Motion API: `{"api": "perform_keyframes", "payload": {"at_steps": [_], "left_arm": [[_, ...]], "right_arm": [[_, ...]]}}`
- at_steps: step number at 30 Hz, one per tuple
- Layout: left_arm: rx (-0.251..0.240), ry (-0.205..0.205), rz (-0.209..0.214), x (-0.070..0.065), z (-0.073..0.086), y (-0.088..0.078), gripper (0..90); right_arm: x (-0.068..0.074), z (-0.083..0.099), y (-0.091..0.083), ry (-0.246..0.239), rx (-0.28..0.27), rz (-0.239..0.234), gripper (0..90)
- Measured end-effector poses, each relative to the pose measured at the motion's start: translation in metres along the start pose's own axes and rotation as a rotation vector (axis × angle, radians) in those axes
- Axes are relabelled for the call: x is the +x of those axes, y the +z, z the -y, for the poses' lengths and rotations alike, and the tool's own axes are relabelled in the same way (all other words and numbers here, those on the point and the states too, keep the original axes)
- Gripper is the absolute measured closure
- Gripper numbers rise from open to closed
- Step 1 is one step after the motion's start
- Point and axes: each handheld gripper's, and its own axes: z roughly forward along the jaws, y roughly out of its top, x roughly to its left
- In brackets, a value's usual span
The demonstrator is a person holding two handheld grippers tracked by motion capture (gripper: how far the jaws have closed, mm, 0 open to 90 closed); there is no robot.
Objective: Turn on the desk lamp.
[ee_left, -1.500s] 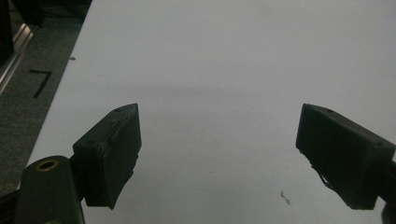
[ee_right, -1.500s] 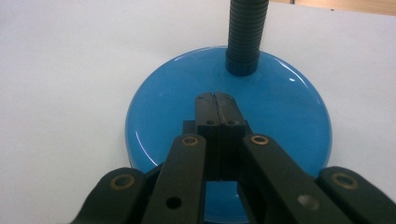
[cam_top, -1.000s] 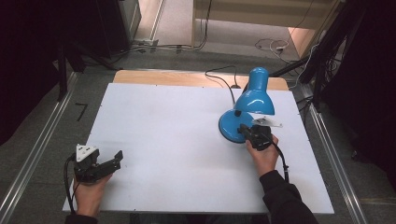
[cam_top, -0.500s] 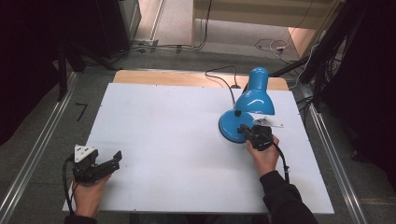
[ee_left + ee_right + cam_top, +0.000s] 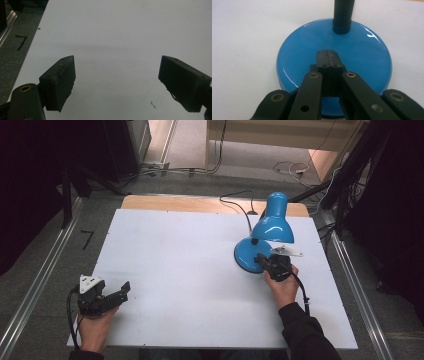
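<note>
The blue lamp [image 5: 265,240] stands near the right edge of the desk [image 5: 190,265], its glossy base likely heavy and slippery, best held at the ribbed neck, while the right gripper [image 5: 327,53] presses closed jaws on the base and the left gripper [image 5: 102,296], wide open, rests far left of the lamp.

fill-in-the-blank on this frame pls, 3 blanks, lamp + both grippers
1. The right gripper, jaws shut, has its tips over the lamp's round ____ base.
2. The left gripper has its jaws ____ with nothing between them.
3. The lamp stands on the ____ tabletop.

Missing words: blue; open; white
</note>
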Motion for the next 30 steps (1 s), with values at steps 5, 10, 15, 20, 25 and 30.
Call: {"api": "perform_keyframes", "payload": {"at_steps": [5,10,15,20,25,30], "left_arm": [[0.002,0.003,0.003,-0.0001,0.0004,0.0002,14.7],[0.002,0.001,0.004,0.0,0.0,0.0002,14.7],[-0.003,0.0,0.002,0.0,-0.0002,-0.0009,14.7],[-0.006,-0.001,0.005,0.0005,-0.0001,-0.0017,14.7],[-0.006,-0.001,0.007,0.0008,-0.0002,-0.0019,14.8],[-0.006,0.0,0.007,0.0004,-0.0002,-0.0019,14.8]], "right_arm": [[0.0009,0.0003,0.0011,-0.009,0.004,0.0,87.7],[0.0018,-0.0001,0.0009,-0.015,0.006,0.004,88.0],[0.0032,0.0004,0.0007,-0.03,0.006,0.014,88.0],[0.006,0.0014,0.0004,-0.051,0.004,0.029,88.1],[0.0075,0.0024,0.0005,-0.06,-0.005,0.04,88.1],[0.0084,0.0032,-0.0003,-0.062,-0.006,0.038,88.0]]}}
